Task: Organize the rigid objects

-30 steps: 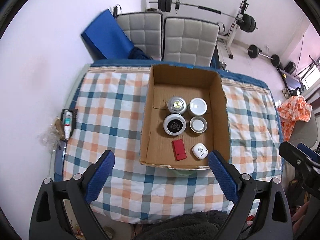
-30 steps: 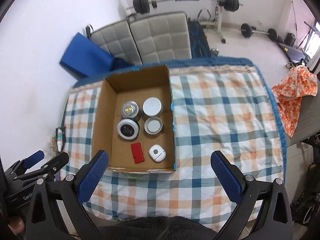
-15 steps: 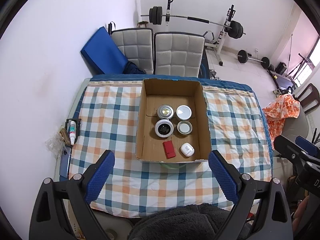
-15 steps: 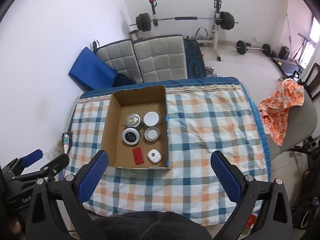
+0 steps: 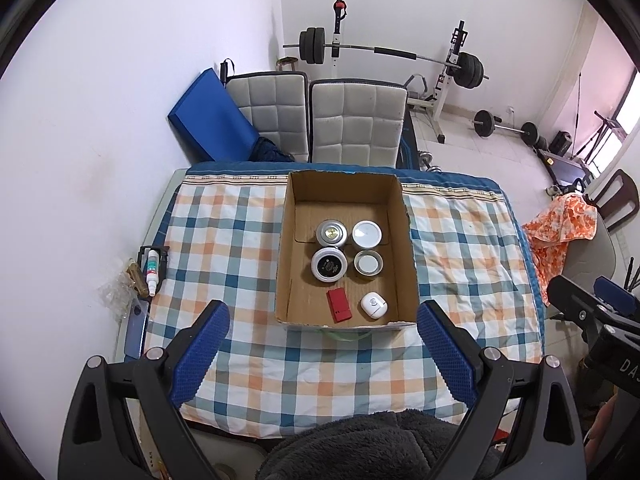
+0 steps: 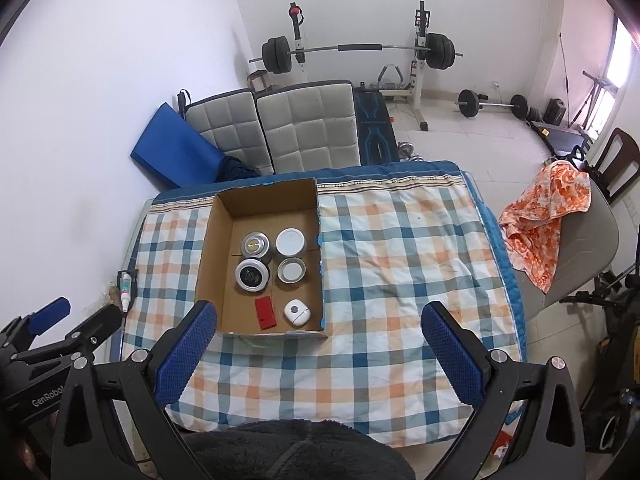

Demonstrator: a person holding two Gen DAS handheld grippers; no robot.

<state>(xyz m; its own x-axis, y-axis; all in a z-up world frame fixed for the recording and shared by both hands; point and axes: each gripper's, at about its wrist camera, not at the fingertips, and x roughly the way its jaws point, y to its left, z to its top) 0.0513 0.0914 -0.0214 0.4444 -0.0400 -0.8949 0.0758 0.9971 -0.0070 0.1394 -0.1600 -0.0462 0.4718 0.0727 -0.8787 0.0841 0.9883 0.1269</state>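
Observation:
An open cardboard box (image 5: 407, 240) (image 6: 208, 240) sits on the checked tablecloth. Inside it stand several round tins: a silver one (image 5: 330, 233) (image 6: 254, 245), a white-lidded one (image 5: 366, 234) (image 6: 289, 241), a black-topped one (image 5: 329, 265) (image 6: 251, 274) and a small grey one (image 5: 368, 262) (image 6: 291, 269). A red flat case (image 5: 339, 305) (image 6: 266, 312) and a white pod (image 5: 373, 306) (image 6: 297, 311) lie near the box's front wall. My left gripper (image 5: 322, 354) and right gripper (image 6: 320, 354) both hang high above the table's near edge, open and holding nothing.
A small white bottle (image 5: 152, 270) (image 6: 125, 289) rests on a rack at the table's left edge. Two padded chairs (image 5: 354, 126) (image 6: 308, 132) stand behind the table, with a blue mat (image 5: 212, 122) against the wall. An orange cloth (image 6: 548, 208) drapes a chair at right.
Both grippers have risen and pulled back from the table, so the box and its contents look smaller and more of the room shows. Nothing in the box has moved.

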